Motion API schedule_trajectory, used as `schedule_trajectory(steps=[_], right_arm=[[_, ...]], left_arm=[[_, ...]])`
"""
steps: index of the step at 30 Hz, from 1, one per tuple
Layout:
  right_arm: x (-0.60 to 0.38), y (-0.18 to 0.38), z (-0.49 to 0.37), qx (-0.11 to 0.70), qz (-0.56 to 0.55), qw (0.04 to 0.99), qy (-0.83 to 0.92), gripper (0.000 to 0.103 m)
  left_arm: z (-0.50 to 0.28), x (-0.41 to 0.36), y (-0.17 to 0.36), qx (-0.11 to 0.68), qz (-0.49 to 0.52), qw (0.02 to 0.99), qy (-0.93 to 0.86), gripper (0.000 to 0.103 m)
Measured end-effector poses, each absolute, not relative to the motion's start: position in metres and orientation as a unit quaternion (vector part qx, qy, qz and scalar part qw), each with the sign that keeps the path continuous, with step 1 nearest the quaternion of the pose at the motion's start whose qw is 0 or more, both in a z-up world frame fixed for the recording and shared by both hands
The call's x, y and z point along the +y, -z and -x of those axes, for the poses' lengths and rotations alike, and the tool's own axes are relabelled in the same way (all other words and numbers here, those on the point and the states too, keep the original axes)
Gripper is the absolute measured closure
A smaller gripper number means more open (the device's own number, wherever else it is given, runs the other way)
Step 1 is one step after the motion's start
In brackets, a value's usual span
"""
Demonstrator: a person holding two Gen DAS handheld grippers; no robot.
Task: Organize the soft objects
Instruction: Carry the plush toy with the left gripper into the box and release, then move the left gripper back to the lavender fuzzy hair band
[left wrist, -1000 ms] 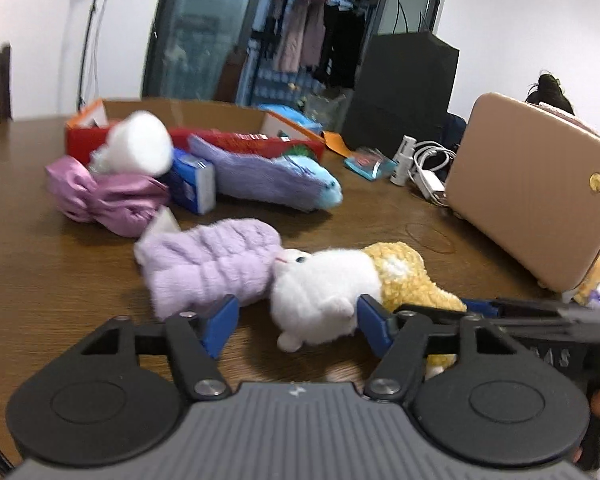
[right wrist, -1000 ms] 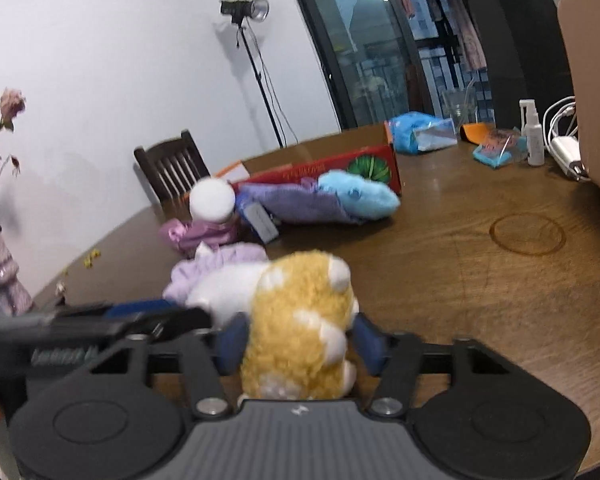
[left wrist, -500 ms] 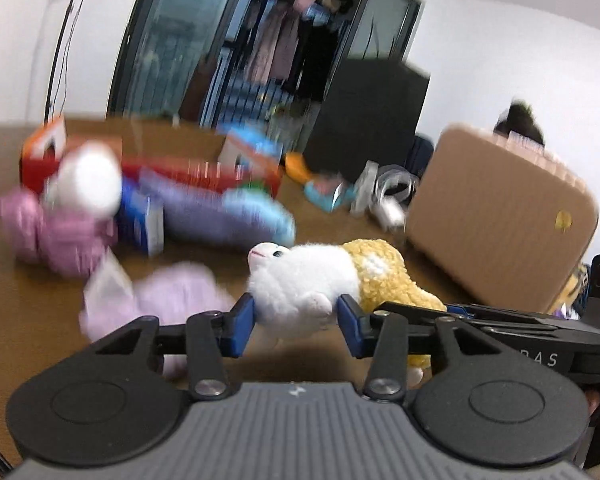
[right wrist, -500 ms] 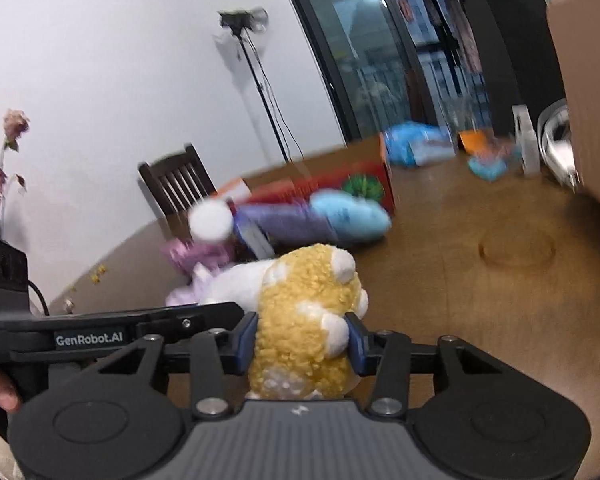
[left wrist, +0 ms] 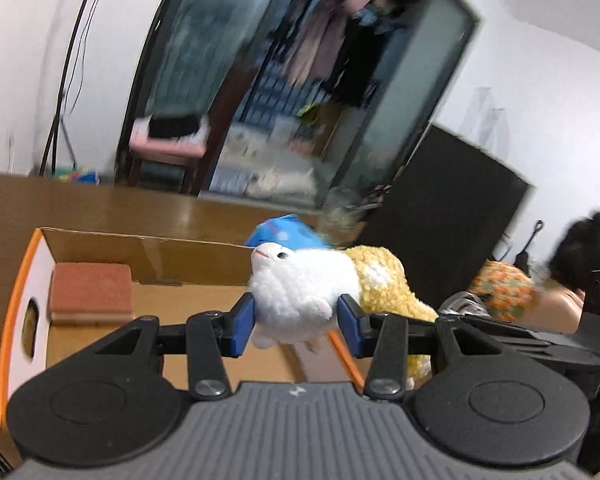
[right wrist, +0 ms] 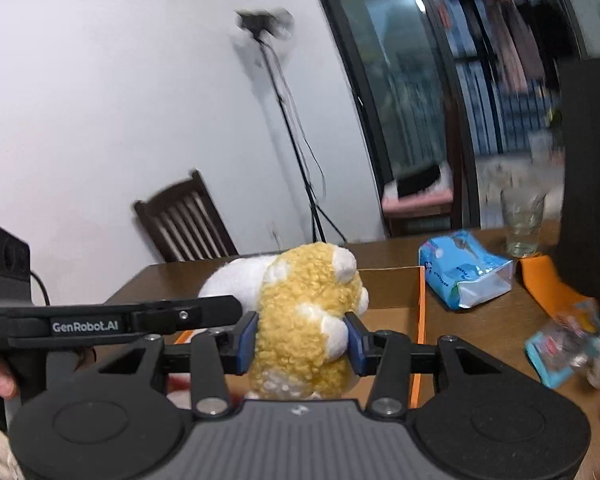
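Note:
One plush toy hangs in the air between both grippers, over the open cardboard box (left wrist: 160,256). My left gripper (left wrist: 296,320) is shut on its white head end (left wrist: 300,288), and the blue pads squeeze the fur. My right gripper (right wrist: 302,340) is shut on its yellow curly body (right wrist: 304,304). In the right wrist view the white end (right wrist: 236,276) shows behind the left gripper's black arm (right wrist: 140,320). The box has an orange rim (right wrist: 420,312), and a red-brown sponge block (left wrist: 90,294) lies in its far left corner.
On the brown table past the box lie a blue packet (right wrist: 464,276), a drinking glass (right wrist: 522,220) and small packets (right wrist: 560,340). A wooden chair (right wrist: 184,220) and a light stand (right wrist: 292,140) are behind. A person's dark hair (left wrist: 580,252) shows at right.
My left gripper closed on the plush's white head. Both grippers then lifted the plush off the table and carried it forward over the cardboard box. The other soft toys dropped out of view.

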State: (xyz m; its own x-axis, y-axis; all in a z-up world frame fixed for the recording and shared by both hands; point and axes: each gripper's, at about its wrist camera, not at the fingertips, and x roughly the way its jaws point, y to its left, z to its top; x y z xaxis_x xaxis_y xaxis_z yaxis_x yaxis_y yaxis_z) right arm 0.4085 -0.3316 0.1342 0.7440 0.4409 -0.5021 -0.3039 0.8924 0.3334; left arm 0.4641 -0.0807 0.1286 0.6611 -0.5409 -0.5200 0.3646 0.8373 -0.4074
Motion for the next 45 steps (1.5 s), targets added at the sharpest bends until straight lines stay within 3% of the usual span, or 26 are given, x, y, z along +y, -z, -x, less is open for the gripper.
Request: schedule_trajectory(steps=[7, 16, 19, 22, 31, 34, 45], right_arm=[[-0.315, -0.078, -0.528, 0.368, -0.098, 0.912, -0.155, 0.059], [-0.295, -0.036, -0.554, 0.385, -0.028, 0.917, -0.101, 0.056], [-0.294, -0.040, -0.551, 0.376, -0.011, 0.922, -0.097, 0.047], [-0.294, -0.060, -0.539, 0.357, 0.007, 0.930, -0.089, 0.046], [-0.314, -0.170, -0.466, 0.292, 0.022, 0.951, -0.096, 0.035], [-0.319, -0.190, -0.439, 0.281, 0.015, 0.954, -0.107, 0.029], [-0.307, -0.199, -0.334, 0.230, 0.012, 0.963, -0.140, 0.025]], left_arm=[[-0.582, -0.081, -0.059, 0.408, 0.160, 0.874, 0.210, 0.058], [-0.598, -0.090, -0.033, 0.428, 0.104, 0.879, 0.182, 0.056], [-0.594, -0.085, -0.042, 0.418, 0.098, 0.887, 0.171, 0.050], [-0.578, -0.076, -0.068, 0.401, 0.089, 0.897, 0.163, 0.049], [-0.484, -0.033, -0.166, 0.313, 0.035, 0.941, 0.124, 0.027], [-0.448, -0.022, -0.178, 0.302, 0.019, 0.946, 0.119, 0.023], [-0.312, 0.004, -0.183, 0.226, -0.021, 0.969, 0.098, 0.016]])
